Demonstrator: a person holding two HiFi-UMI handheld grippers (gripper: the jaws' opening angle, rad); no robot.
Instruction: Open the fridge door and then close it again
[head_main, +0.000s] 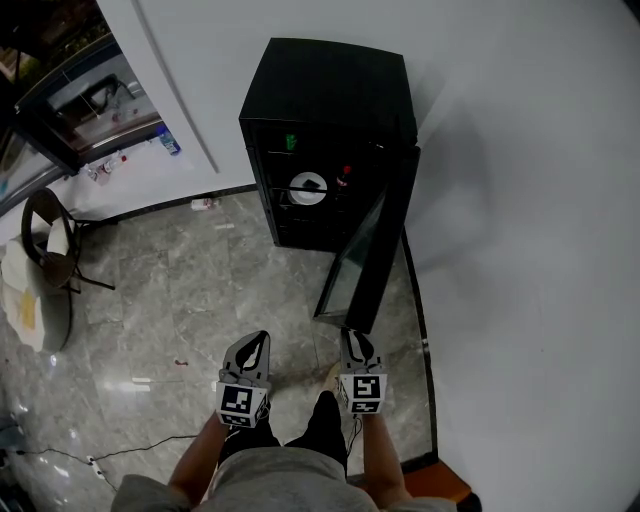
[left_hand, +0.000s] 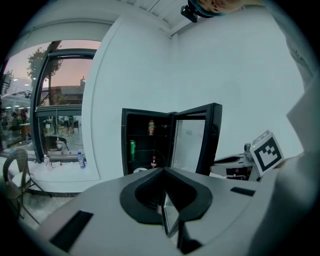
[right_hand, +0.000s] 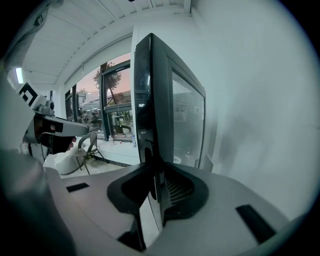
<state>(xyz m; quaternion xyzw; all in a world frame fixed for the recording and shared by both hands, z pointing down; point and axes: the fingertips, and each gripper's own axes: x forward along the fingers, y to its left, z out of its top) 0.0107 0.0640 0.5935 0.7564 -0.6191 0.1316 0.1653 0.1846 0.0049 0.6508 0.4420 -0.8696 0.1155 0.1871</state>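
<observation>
A small black fridge (head_main: 325, 90) stands against the white wall with its glass door (head_main: 372, 250) swung wide toward me. Inside I see a green can (head_main: 291, 142), a white dish (head_main: 307, 187) and a red-capped bottle (head_main: 346, 172). My right gripper (head_main: 352, 338) is at the door's free edge. In the right gripper view that dark door edge (right_hand: 160, 105) runs between the jaws, and the right gripper (right_hand: 156, 172) is shut on it. My left gripper (head_main: 258, 340) hangs beside it, apart from the fridge (left_hand: 147, 145). That left gripper (left_hand: 164, 172) is shut and holds nothing.
The white wall (head_main: 530, 250) lies close behind the open door on the right. A wicker chair (head_main: 52, 245) stands at the left near a glass window front. A small bottle (head_main: 204, 204) lies by the skirting, and a cable (head_main: 130, 447) runs across the marble floor.
</observation>
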